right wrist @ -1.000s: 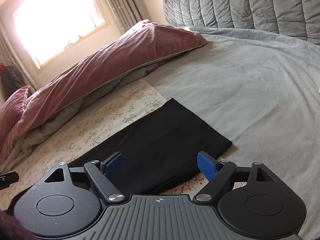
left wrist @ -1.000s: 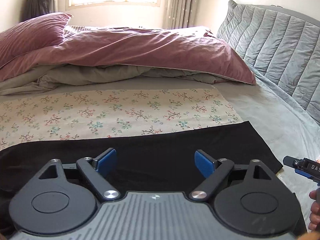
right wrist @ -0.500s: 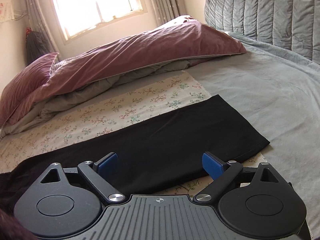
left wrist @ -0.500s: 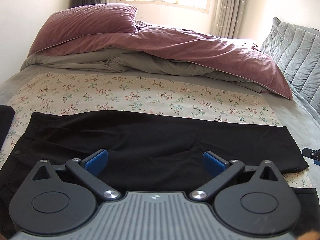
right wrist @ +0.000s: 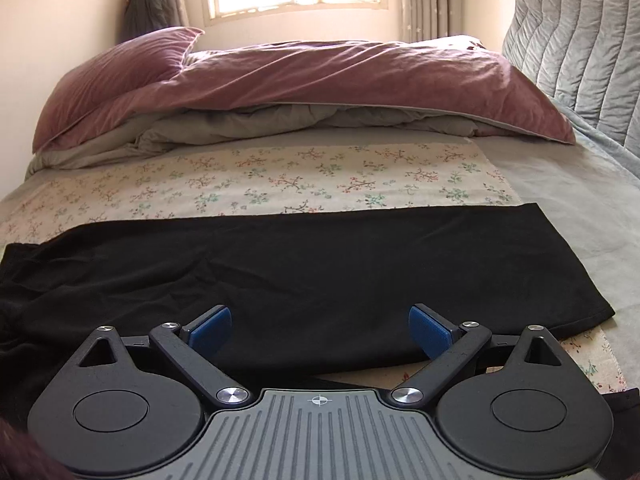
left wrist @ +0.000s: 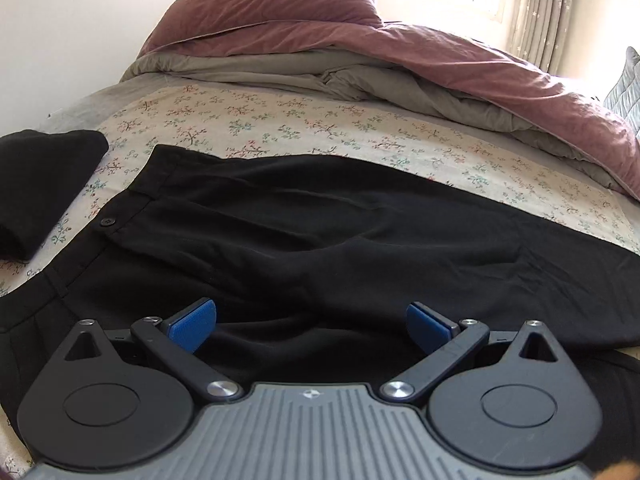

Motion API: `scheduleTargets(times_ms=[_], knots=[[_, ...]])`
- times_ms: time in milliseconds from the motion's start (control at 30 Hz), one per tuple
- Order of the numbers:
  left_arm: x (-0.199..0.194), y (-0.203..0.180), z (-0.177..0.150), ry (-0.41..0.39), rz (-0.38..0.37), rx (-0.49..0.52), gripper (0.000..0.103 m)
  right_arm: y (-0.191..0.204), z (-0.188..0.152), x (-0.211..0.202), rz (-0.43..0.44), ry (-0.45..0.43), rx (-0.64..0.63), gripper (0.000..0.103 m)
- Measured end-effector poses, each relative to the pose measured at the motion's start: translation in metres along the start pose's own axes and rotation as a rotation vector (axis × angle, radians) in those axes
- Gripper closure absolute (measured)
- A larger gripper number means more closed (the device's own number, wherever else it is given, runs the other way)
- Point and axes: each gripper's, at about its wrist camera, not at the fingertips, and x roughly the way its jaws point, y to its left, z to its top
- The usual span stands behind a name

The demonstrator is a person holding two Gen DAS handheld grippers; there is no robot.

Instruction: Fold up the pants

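Note:
Black pants [left wrist: 340,240] lie flat across the floral sheet [left wrist: 280,128] on the bed. In the left wrist view the waistband with a button [left wrist: 107,222] is at the left and the legs run to the right. In the right wrist view the pants [right wrist: 320,264] end at the leg hem [right wrist: 576,280] on the right. My left gripper [left wrist: 311,326] is open and empty, just above the hip area. My right gripper [right wrist: 320,334] is open and empty, above the near edge of the leg.
A second black garment [left wrist: 36,184] lies folded at the left edge of the bed. A mauve duvet [right wrist: 340,76] and pillow [right wrist: 120,64] are piled at the back. A grey quilted headboard [right wrist: 580,48] stands at the right. A window is behind.
Both grippers have swung to the left along the pants. The left view now shows the waistband and the second garment; the right view now faces the leg squarely. Both stay open.

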Motion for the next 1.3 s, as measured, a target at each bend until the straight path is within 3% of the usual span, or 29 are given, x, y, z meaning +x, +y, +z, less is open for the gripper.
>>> scheduleTargets(times_ms=[167, 400, 567, 700, 900, 1067, 1200, 1300], knots=[[0.007, 0.018, 0.011, -0.027, 0.052, 0.004, 0.000, 0.043, -0.012, 0.017, 0.099, 0.054, -0.104, 0.006], [0.025, 0.041, 0.020, 0.023, 0.050, -0.064, 0.000, 0.087, -0.017, 0.036, 0.207, 0.087, -0.169, 0.006], [0.047, 0.049, 0.018, 0.065, 0.060, -0.071, 0.000, 0.125, -0.010, 0.046, 0.266, -0.019, -0.282, 0.006], [0.059, 0.056, 0.015, 0.084, 0.059, -0.085, 0.000, 0.159, 0.006, 0.068, 0.289, -0.010, -0.390, 0.006], [0.067, 0.065, 0.021, 0.066, 0.062, -0.118, 0.000, 0.183, 0.052, 0.113, 0.382, 0.054, -0.345, 0.006], [0.070, 0.068, 0.024, 0.055, 0.061, -0.140, 0.000, 0.207, 0.083, 0.160, 0.397, 0.068, -0.383, 0.006], [0.073, 0.072, 0.025, 0.058, 0.063, -0.159, 0.000, 0.237, 0.094, 0.195, 0.386, 0.084, -0.500, 0.009], [0.078, 0.073, 0.025, 0.074, 0.062, -0.168, 0.000, 0.257, 0.097, 0.217, 0.389, 0.103, -0.594, 0.016]])
